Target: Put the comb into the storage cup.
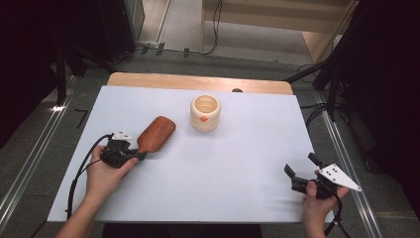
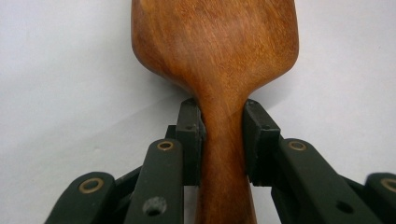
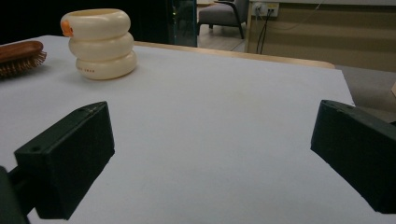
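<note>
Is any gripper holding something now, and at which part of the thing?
The left gripper holds the wooden hairbrush by the narrow neck of its handle, one of the fingers on each side. The right gripper is open and holds nothing.

Your right gripper (image 3: 212,154): jaws wide apart above the white table (image 3: 224,121). Far left: cream ridged cup (image 3: 100,44), orange mark on its rim. Beside it, at the left edge: wooden hairbrush (image 3: 21,56), bristles down.
</note>
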`<state>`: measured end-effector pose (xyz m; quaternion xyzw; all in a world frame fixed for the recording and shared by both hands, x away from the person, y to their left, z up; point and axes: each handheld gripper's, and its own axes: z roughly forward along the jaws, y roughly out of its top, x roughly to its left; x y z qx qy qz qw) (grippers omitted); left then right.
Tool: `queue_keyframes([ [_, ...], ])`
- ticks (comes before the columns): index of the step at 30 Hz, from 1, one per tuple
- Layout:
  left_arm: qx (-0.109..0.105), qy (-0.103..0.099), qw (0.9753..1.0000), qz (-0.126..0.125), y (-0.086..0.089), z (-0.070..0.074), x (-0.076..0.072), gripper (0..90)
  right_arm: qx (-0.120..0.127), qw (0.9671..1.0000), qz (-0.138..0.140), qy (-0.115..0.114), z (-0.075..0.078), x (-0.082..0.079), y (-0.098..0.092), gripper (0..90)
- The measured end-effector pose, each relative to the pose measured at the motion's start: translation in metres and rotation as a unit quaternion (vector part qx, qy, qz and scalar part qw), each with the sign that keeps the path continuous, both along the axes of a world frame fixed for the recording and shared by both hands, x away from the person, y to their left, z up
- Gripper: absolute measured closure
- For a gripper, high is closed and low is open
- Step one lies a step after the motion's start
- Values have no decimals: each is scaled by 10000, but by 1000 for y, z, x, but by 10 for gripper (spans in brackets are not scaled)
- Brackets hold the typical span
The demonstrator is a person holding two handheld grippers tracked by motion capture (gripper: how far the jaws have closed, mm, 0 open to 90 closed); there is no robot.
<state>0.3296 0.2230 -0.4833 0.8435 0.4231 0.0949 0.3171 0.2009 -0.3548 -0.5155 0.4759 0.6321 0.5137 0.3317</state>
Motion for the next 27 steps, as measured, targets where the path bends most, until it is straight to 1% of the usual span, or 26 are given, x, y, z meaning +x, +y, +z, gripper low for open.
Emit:
queue_keyframes([
  [6,-205,-264,9994,0,0,6,-5,721,-2,10000,-3,9,0,0,0,0],
  [7,-205,-264,9994,0,0,6,-5,721,-5,10000,-4,6,0,0,0,0],
  [8,-253,-347,9991,-5,0,9,-7,721,-4,10000,-4,8,0,0,0,0],
  [13,-376,-562,9977,-31,0,14,-13,721,8,10000,17,13,0,0,0,0],
  [15,-417,-578,9975,-26,-1,14,-13,721,-7,10000,27,20,0,0,0,0],
  [16,-444,-645,9969,8,-2,16,-15,721,-41,10000,36,34,0,0,2,0],
  [17,-444,-645,9969,8,-2,16,-15,721,-41,10000,36,34,0,0,2,0],
  [18,-462,-691,9965,13,-3,17,-16,721,-114,9999,75,83,1,1,3,0],
  [20,-502,-749,9959,15,-4,18,-17,721,-128,9998,125,113,1,2,4,0],
  [21,-592,-830,9948,67,-5,19,-18,721,-77,9997,155,171,1,3,4,0],
  [22,-592,-830,9948,67,-5,19,-18,721,-3,9997,178,183,2,4,4,0],
  [23,-628,-854,9943,72,-6,19,-19,721,-3,9997,178,183,2,4,4,0],
  [24,-660,-897,9937,80,-6,19,-19,721,94,9995,199,230,2,5,3,0],
  [25,-691,-939,9931,88,-7,20,-20,721,171,9994,215,229,2,6,2,0],
  [26,-781,-1031,9916,93,-9,21,-21,721,235,9991,205,271,4,7,2,0],
  [27,-781,-1031,9916,93,-9,21,-21,721,231,9992,219,238,5,7,3,0],
])
